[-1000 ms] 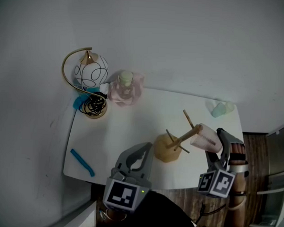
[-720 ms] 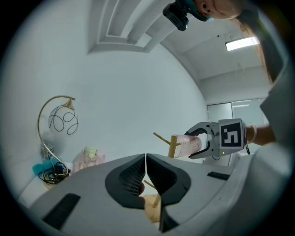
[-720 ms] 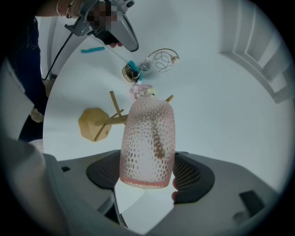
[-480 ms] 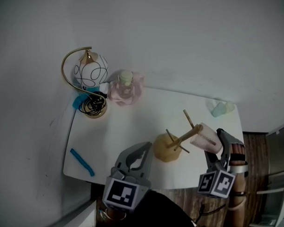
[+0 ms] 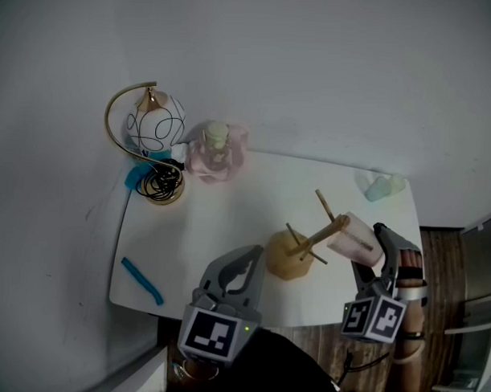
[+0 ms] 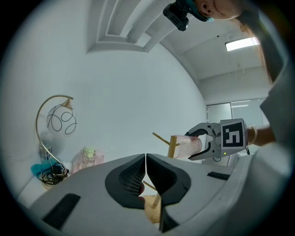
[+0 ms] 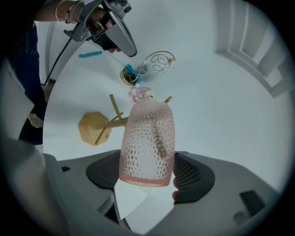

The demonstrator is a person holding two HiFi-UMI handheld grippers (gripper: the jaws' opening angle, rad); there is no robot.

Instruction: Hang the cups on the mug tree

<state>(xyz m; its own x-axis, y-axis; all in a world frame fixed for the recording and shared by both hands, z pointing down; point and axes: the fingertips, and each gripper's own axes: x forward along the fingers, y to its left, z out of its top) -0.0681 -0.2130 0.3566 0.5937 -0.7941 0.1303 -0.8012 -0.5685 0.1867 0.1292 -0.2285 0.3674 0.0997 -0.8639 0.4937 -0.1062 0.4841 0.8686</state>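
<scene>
A wooden mug tree (image 5: 294,253) with slanted pegs stands near the front of the white table (image 5: 220,222). My right gripper (image 5: 370,253) is shut on a pink dotted cup (image 5: 356,238), held at the tip of the tree's right peg; the cup (image 7: 148,140) fills the right gripper view, with the tree (image 7: 97,127) behind it. My left gripper (image 5: 239,273) is shut and holds nothing, just left of the tree's base. In the left gripper view the pink cup (image 6: 186,146) and right gripper (image 6: 209,144) show beyond the tree's peg (image 6: 162,139).
A gold arc lamp (image 5: 151,148) with a wire globe stands at the back left, by a pink bottle (image 5: 217,152). A blue strip (image 5: 142,281) lies at the front left corner. A pale green thing (image 5: 383,188) sits at the back right corner.
The pink cup and my right gripper have crept slightly left toward the peg. The left gripper has stayed put.
</scene>
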